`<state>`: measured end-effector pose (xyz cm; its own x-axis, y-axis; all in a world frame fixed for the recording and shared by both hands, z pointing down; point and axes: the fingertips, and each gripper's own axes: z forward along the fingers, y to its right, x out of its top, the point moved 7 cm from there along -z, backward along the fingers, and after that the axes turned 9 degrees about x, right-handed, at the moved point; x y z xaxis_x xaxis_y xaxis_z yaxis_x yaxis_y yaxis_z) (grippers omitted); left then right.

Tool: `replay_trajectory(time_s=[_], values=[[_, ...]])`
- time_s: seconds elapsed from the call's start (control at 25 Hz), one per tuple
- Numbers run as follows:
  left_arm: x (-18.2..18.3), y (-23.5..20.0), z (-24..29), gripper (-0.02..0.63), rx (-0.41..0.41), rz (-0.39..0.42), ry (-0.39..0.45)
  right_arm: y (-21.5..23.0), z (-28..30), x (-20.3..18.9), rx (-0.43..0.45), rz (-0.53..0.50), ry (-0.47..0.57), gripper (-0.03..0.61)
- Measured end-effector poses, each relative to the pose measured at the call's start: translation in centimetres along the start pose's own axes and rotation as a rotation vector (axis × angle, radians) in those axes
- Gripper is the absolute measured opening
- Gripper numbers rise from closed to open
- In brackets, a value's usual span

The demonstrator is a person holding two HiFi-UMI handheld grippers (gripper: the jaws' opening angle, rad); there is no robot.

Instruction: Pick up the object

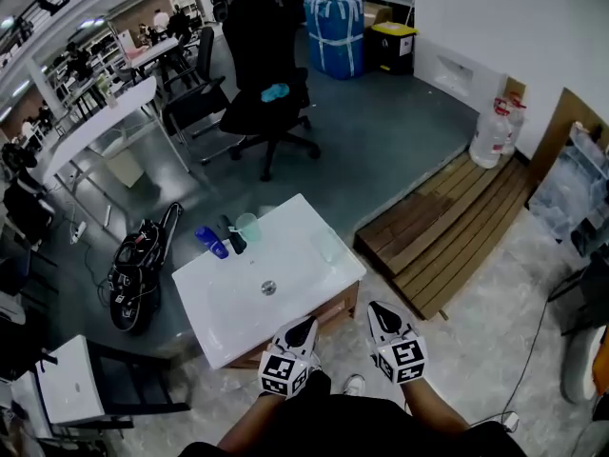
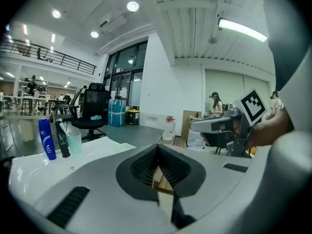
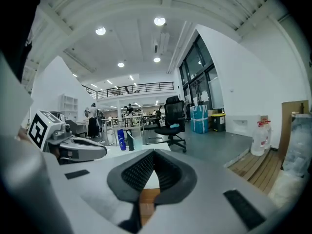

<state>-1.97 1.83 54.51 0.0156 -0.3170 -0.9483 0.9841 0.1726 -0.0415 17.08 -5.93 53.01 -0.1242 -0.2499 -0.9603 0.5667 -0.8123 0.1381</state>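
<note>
A white sink table (image 1: 306, 219) carries a blue bottle (image 1: 211, 242), a black bottle (image 1: 233, 237) and a translucent cup (image 1: 247, 227) at its far left edge; a clear cup (image 1: 330, 246) stands at the right side. My left gripper (image 1: 303, 324) hovers over the table's near edge, jaws shut on nothing. My right gripper (image 1: 378, 308) is just off the near right corner, also shut and empty. In the left gripper view the blue bottle (image 2: 47, 139), black bottle (image 2: 62, 139) and cup (image 2: 74, 142) stand far left of the left gripper (image 2: 157, 147). The right gripper (image 3: 153, 152) faces the blue bottle (image 3: 120, 139).
A black office chair (image 1: 266, 74) stands beyond the table. A black bag (image 1: 138, 274) lies on the floor to the left. A wooden platform (image 1: 447, 222) with water jugs (image 1: 495, 131) is at the right. A blue wrapped bundle (image 1: 335, 34) sits far back.
</note>
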Motion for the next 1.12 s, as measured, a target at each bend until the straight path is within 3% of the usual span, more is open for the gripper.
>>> replay_trajectory(time_s=[0.72,1.12], values=[[1.4,-12.5,3.9,0.014,0.065,-0.055,0.045,-1.1,14.4,4.2,0.08,-0.081,-0.017,0.018],[0.6,-17.1,3.9,0.014,0.073,-0.083,0.033,-2.6,18.4,4.5,0.073,-0.092,-0.047,0.018]])
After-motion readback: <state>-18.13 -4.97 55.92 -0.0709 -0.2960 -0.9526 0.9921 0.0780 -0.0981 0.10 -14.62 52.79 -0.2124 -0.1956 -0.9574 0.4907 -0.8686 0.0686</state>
